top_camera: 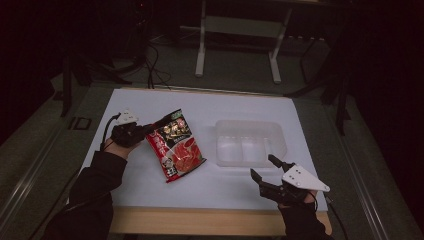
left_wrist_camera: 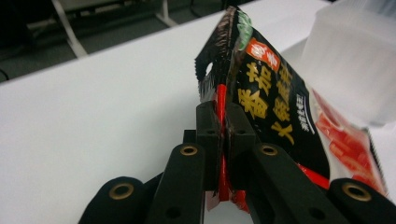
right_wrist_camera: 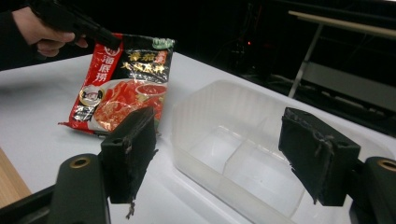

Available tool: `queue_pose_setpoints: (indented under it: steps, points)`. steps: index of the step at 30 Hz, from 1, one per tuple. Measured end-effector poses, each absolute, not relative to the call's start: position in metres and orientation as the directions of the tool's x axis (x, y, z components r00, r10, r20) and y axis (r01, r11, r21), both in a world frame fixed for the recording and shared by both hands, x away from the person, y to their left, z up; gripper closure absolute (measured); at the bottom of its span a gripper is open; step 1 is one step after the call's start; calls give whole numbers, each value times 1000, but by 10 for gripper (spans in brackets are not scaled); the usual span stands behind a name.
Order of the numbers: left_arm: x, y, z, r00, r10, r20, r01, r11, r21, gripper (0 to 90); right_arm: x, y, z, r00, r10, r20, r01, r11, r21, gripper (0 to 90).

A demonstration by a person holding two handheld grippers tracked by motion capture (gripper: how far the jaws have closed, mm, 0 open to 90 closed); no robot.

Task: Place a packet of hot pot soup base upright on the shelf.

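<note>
At nine o'clock of the clear bin (top_camera: 250, 141), left tongs (top_camera: 152, 128) clamp the sauce packet's (top_camera: 176, 145) top edge; right tongs (top_camera: 264, 167) gape apart, nearer the bin.

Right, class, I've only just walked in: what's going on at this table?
A person works with two handheld grippers. The left gripper is shut on the top edge of a red and black foil sauce packet, tilting it up off the white table. The right gripper is open, beside a clear plastic two-compartment container with nothing in it.
</note>
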State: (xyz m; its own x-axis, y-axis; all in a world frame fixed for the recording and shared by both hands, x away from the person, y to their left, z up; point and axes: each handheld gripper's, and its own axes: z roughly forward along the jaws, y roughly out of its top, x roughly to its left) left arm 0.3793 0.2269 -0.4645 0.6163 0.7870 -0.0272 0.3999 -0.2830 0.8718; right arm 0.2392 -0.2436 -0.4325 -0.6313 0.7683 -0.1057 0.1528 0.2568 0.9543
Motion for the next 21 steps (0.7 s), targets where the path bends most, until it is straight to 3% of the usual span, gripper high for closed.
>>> queue_pose_setpoints:
  steps: [9, 21]
  points:
    - [358, 207, -423, 674, 738, 27, 265, -276, 924, 880, 238, -246, -429, -613, 785, -88, 162, 235, 959, 239]
    - [332, 222, -378, 737, 674, 45, 160, -239, 958, 878, 233, -258, -400, -617, 780, -99, 112, 212, 971, 250]
